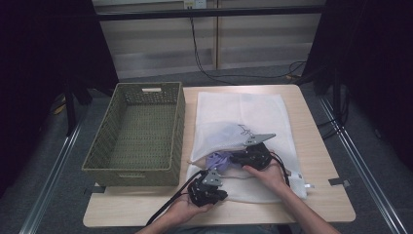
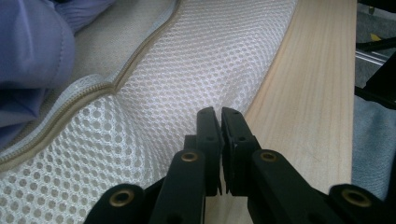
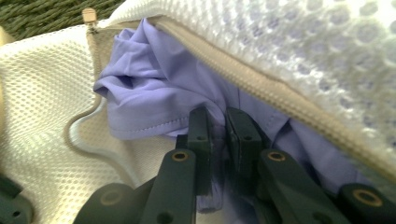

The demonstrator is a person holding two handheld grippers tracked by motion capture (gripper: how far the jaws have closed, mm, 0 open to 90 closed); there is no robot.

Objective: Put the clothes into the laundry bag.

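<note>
a white mesh laundry bag [image 1: 243, 117] lies flat on the pale wooden table [image 1: 319, 146], and its net has small round holes and looks soft. along its open mouth runs a beige zipper [image 3: 280, 95] with a thick woven band, and the mouth is wavy, not straight. a smooth purple garment [image 3: 140, 102] with a stitched hem sits half inside this mouth, near the front part of the bag. the right gripper [image 3: 217, 121] has its black jaws pinching a fold of the purple garment, with the cloth bunched between them. the left gripper [image 2: 219, 119] is at the near edge of the bag, just where the mesh meets the bare wood; its jaws are pressed together with only a thin slit, and it seems they nip the edge of the mesh, but this is hard to tell. to the left of the bag stands a rectangular woven basket [image 1: 139, 168], green-brown, with rough wicker walls, just beside the bag. the right side of the table and its far edge are bare wood, so there is open room.
</note>
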